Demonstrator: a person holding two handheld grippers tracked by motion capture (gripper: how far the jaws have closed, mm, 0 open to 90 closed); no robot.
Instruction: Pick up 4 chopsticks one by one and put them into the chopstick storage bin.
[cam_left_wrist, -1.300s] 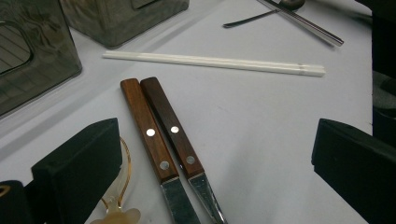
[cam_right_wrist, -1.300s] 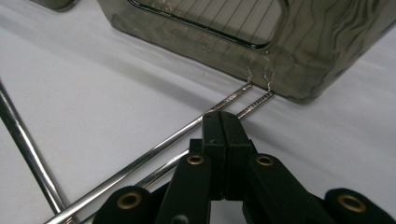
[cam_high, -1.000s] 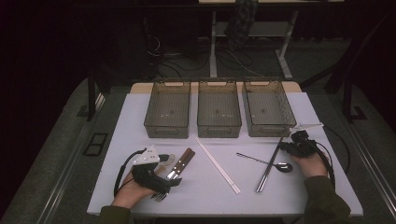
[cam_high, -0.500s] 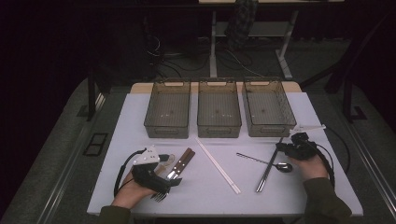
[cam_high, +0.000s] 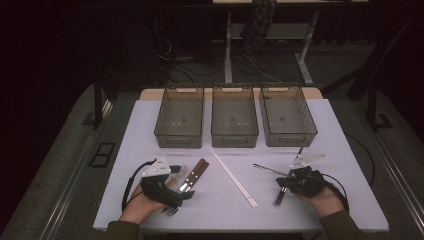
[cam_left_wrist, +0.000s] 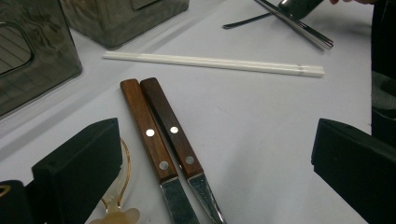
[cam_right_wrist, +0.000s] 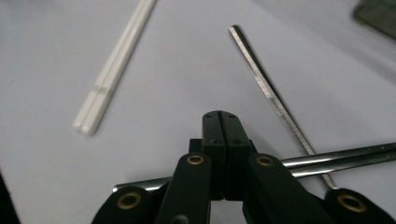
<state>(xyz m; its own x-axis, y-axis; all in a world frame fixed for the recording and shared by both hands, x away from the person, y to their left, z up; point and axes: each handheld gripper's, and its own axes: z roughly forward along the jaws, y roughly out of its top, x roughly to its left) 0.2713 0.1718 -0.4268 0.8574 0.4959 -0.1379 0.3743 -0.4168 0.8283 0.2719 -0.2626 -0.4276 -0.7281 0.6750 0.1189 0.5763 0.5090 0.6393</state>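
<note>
Steel chopsticks lie crosswise just under the right gripper, whose jaws are pressed together on nothing, their long axis running across its line. Beside those chopsticks lies a flat metal strip; the left gripper, jaws spread wide, sits well apart over two wooden-handled knives.

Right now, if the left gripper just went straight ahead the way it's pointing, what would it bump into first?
Probably the two wooden-handled knives lying between the open jaws of the left gripper, then the white chopsticks; depth is hard to judge.
</note>
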